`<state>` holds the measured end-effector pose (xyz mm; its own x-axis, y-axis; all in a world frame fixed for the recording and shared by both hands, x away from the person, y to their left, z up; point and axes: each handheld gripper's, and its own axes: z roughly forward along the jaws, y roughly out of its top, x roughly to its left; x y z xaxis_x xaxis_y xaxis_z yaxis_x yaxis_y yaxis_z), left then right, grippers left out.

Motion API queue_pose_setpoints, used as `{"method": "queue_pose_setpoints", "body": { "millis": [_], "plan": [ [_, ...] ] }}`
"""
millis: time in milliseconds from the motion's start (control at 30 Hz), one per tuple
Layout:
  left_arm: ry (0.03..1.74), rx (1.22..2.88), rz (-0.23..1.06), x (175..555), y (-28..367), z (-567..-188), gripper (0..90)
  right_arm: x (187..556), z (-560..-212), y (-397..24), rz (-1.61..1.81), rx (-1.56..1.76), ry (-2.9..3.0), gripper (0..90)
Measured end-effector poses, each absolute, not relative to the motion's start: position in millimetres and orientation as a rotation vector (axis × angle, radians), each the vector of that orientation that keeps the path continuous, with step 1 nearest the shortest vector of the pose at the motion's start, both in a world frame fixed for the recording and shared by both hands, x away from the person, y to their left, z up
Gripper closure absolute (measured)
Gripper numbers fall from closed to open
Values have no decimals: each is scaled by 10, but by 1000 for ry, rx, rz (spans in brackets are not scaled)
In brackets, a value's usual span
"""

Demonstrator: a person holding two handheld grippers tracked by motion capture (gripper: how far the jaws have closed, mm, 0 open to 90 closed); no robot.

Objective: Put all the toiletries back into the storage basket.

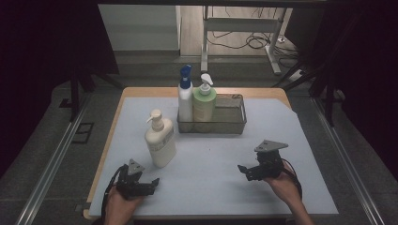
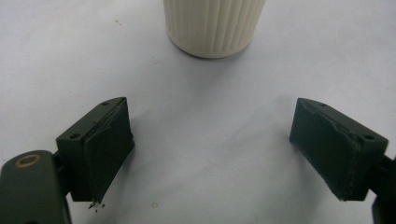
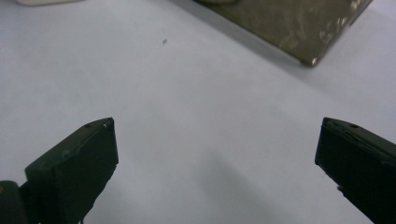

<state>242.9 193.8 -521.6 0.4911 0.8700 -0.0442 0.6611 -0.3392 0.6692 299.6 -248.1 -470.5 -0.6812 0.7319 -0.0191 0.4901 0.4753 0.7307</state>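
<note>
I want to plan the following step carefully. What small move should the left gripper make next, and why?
Probably ease the left gripper forward toward the cream pump bottle. Its jaws are wide open and empty, the bottle's ribbed base stands just ahead of them, and the bottle is outside the wire basket.

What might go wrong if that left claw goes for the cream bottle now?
The cream pump bottle stands tall and upright on the table, so a nudge from the open left gripper could tip it. Its ribbed, rounded wall might slip between the flat pads. The wire basket already holds a blue-capped bottle and a green bottle; a third going in could knock them.
</note>
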Motion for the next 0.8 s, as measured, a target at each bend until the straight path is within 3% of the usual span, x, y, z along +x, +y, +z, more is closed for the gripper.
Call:
{"method": "queue_pose_setpoints", "body": {
  "millis": [300, 700, 800],
  "plan": [
    [1261, 2101, 419, 2437, 1967, -5195, 166, 2915, -5023, -2541, 973, 1072, 2416, 0],
    [1253, 2083, 383, 2474, 2076, -5132, 369, 2861, -5226, -2535, 972, 1090, 2429, 0],
    [1265, 2090, 399, 2486, 2086, -5119, 358, 2860, -5227, -2538, 975, 1092, 2432, 0]
  ]
}}
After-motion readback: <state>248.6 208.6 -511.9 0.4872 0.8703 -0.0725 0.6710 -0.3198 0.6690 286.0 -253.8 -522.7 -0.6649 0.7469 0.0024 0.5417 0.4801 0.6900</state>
